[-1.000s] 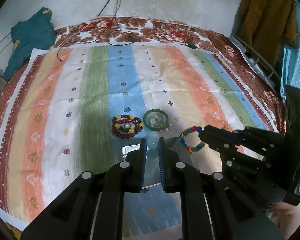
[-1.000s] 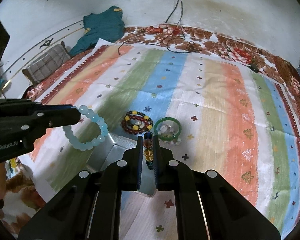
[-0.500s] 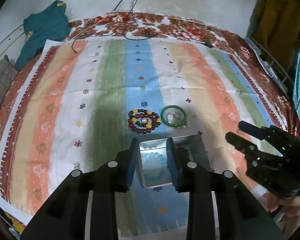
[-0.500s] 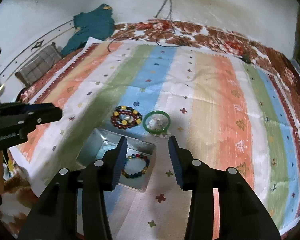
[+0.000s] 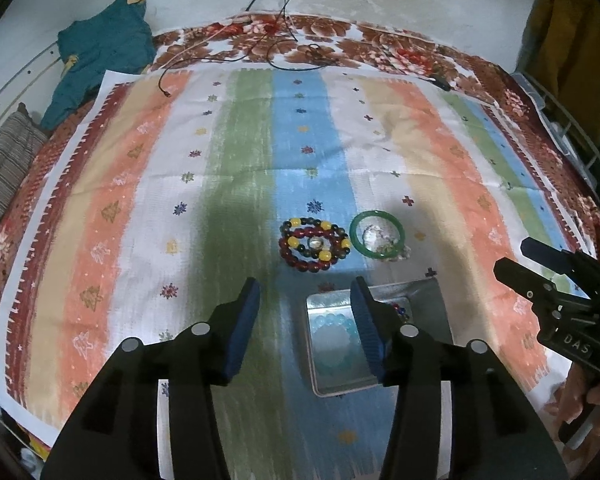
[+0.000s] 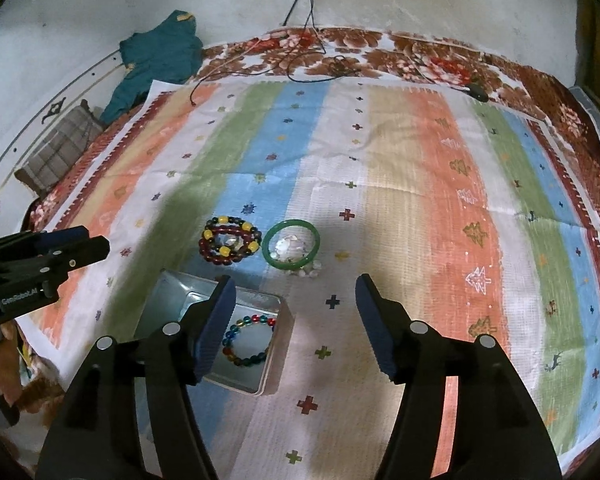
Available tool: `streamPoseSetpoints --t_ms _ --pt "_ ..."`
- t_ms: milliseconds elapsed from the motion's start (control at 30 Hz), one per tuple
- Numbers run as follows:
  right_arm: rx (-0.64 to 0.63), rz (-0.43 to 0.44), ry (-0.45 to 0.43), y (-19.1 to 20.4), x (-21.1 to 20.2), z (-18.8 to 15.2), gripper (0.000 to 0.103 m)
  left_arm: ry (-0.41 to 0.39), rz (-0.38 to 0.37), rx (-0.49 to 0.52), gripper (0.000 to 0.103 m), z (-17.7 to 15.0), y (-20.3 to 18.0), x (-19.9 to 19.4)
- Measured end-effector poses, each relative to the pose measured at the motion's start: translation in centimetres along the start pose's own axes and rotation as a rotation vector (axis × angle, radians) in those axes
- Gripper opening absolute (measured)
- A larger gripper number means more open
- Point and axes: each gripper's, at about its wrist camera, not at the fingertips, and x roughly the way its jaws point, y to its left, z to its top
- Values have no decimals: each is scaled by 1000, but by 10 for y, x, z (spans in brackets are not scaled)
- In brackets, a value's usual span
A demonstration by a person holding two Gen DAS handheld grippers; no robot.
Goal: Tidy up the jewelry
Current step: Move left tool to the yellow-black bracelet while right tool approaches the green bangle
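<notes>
Both pairs of fingers stand apart with nothing between them: the left gripper [image 5: 306, 320] has just been opening above the metal tin [image 5: 340, 390], and the right gripper [image 6: 294, 320] has just been opening too, its jaws spread wider over the tin's right edge and the cloth beside it. Inside the tin lie two pieces, a pale blue bead bracelet [image 5: 334, 344] on the left side and a multicoloured bead bracelet [image 6: 247, 340] on the right side, so the step in hand looks like the release of a pair of bracelets into the container, just finished. The tin sits near the front edge of the striped cloth [image 6: 420, 184], about at its middle. Just behind it, on the blue stripe, wait the dark red and yellow bead bracelets [image 5: 315, 245], coiled together around a clear piece, and beside them on the right the green bangle [image 5: 377, 234] with small pale stones inside and at its near rim. The next move probably calls for each gripper to reach past the tin's far edge, one for the coiled beads and one for the bangle, coming down with jaws astride a strand or the rim so that the loose stones are not scattered.
</notes>
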Motion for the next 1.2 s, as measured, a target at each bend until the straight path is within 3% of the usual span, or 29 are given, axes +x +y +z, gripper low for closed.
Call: streamPoseSetpoints --t_ms 267,467,933,1200 --pt "-5 -20 14 -4 12 6 68 10 32 -9 57 8 3 16" --pt "12 -12 51 -5 27 8 68 14 33 -50 57 19 11 30" --pt "36 -65 34 -16 54 25 68 88 59 -38 57 33 13 74" --pt "19 -77 73 -17 78 28 68 110 57 -44 57 44 16 96"
